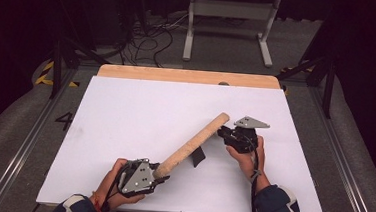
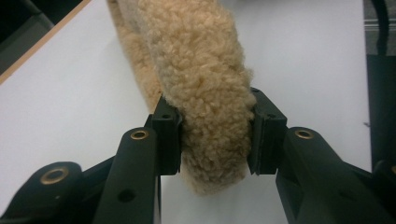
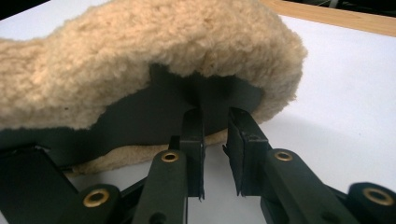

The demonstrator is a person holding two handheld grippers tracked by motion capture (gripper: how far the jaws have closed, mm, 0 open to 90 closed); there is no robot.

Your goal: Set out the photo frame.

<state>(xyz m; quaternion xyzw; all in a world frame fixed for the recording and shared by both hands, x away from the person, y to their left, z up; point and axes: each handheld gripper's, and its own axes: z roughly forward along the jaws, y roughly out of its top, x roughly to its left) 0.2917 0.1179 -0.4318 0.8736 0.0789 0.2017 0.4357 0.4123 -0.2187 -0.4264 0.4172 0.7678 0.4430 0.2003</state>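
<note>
Left gripper [image 2: 215,133]: we see both pads pressed into the near end of a long tan fleece-covered pad [image 2: 205,88], the pile bulging around each pad face. We log it as clamped on that end. From these fingers the fleece runs straight ahead and away, so its long axis lies along the gripper's own line of sight.

Right gripper [image 3: 215,135]: the two fingertips [image 3: 192,140] stand a narrow gap apart, just under the dark backing [image 3: 154,116] on the underside of the fleece. They reach up to, perhaps touch, the backing's edge. Nothing sits visibly between them. We cannot tell whether any edge is pinched, so we log this gripper as parted, not gripping.

High view: the left gripper [image 1: 163,177] holds the low near end and the pad [image 1: 193,144] slants up and away toward the right gripper [image 1: 222,132], which sits just beside the far end. A black flap [image 1: 198,156] hangs from the underside near mid-length, above the white table surface [image 1: 124,121]. The pad appears lifted off the surface except possibly at the held end.

Judgement: the far end lies directly above and ahead of the right fingers, so that hand is the nearer one for taking it.

Materials: curly, soft, compressible pile; smooth, matte dark backing, seemingly stiffer; a rounded, flattened tubular form.
</note>
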